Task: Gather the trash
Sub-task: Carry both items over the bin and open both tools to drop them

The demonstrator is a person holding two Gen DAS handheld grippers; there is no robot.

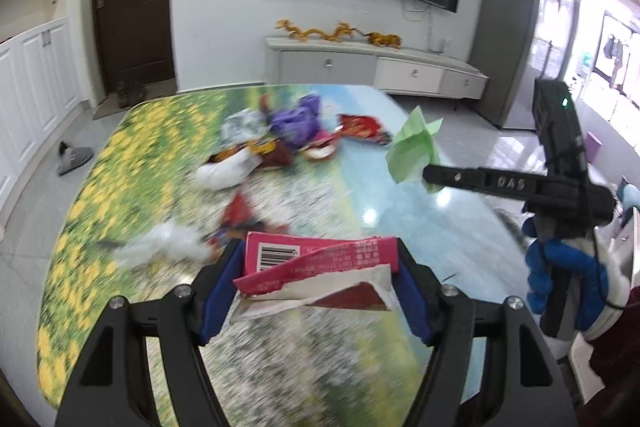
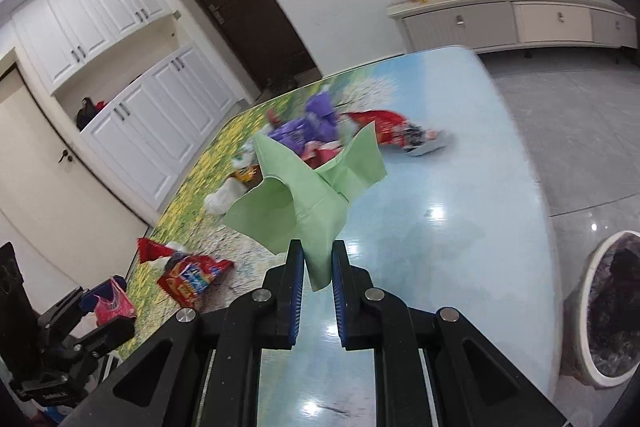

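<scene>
While the left gripper [image 1: 318, 267] clamps a torn pink box [image 1: 320, 259] above the flower-print table [image 1: 120, 163], the right gripper [image 2: 318, 263] pinches a crumpled green napkin [image 2: 304, 195]. More wrappers [image 1: 296, 135] litter the far tabletop; a lined trash bin [image 2: 588, 303] sits on the floor just beside the table.

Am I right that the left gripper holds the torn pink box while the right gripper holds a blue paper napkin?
Not quite: the napkin pinched in the right gripper is green, as the right wrist view shows. The left gripper does hold the torn pink box.
</scene>
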